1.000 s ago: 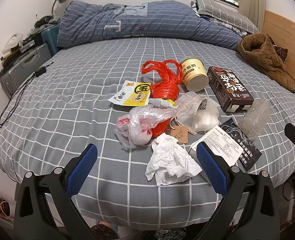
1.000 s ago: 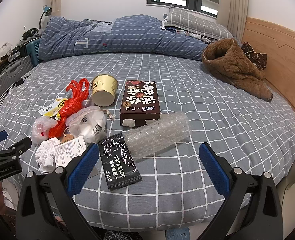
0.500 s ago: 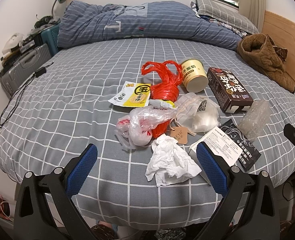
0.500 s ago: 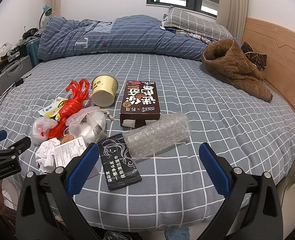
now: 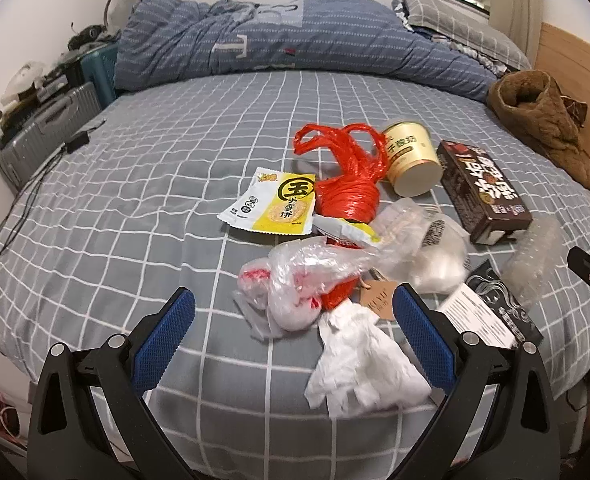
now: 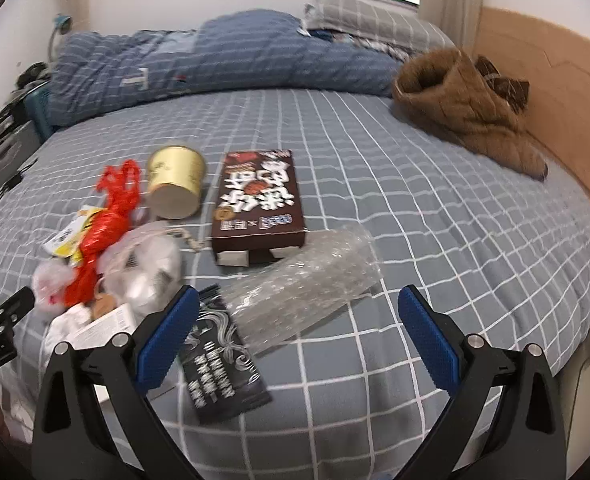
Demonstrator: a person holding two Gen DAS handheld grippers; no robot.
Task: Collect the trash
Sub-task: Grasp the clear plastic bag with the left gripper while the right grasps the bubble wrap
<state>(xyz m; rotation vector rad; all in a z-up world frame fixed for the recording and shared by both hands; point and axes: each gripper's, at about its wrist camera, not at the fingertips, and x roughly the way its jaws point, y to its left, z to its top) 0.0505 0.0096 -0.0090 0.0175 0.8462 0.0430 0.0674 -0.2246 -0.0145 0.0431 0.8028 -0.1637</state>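
Observation:
Trash lies on the grey checked bed (image 5: 143, 200). In the left wrist view: a crumpled white tissue (image 5: 359, 368), a clear plastic bag (image 5: 295, 280), a red plastic bag (image 5: 347, 184), a yellow snack wrapper (image 5: 279, 204), a beige cup (image 5: 411, 160) and a brown box (image 5: 483, 188). My left gripper (image 5: 291, 340) is open just short of the tissue and clear bag. In the right wrist view: a bubble-wrap roll (image 6: 303, 288), a black packet (image 6: 219, 364), the brown box (image 6: 259, 200) and the cup (image 6: 175, 184). My right gripper (image 6: 295, 332) is open over the near end of the bubble wrap.
A blue duvet (image 5: 295, 40) and pillows lie at the back of the bed. A brown fleece garment (image 6: 467, 108) lies by the wooden headboard (image 6: 567, 92). A suitcase (image 5: 47, 132) and clutter stand left of the bed, with a cable (image 5: 27, 200) on the sheet.
Both grippers have moved forward toward the trash, which now looks larger. The right view has tilted and is blurred by motion. Nothing has been taken hold of.

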